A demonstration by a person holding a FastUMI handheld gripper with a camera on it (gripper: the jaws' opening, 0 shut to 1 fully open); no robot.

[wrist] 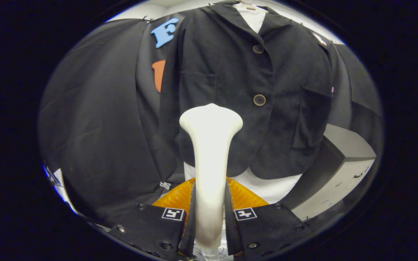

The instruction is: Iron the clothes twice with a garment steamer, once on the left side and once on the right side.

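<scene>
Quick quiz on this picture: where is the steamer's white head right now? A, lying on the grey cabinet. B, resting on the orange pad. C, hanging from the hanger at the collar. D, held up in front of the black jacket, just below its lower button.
D: the garment steamer, with both fingers of the gripper pressing on its neck, rises with its flared head in front of the black jacket, just below the lower button.

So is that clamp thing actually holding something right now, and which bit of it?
Yes. The gripper is shut on the white garment steamer, with both jaws pressing its narrow handle; its wide head sticks up in front of the black jacket.
</scene>
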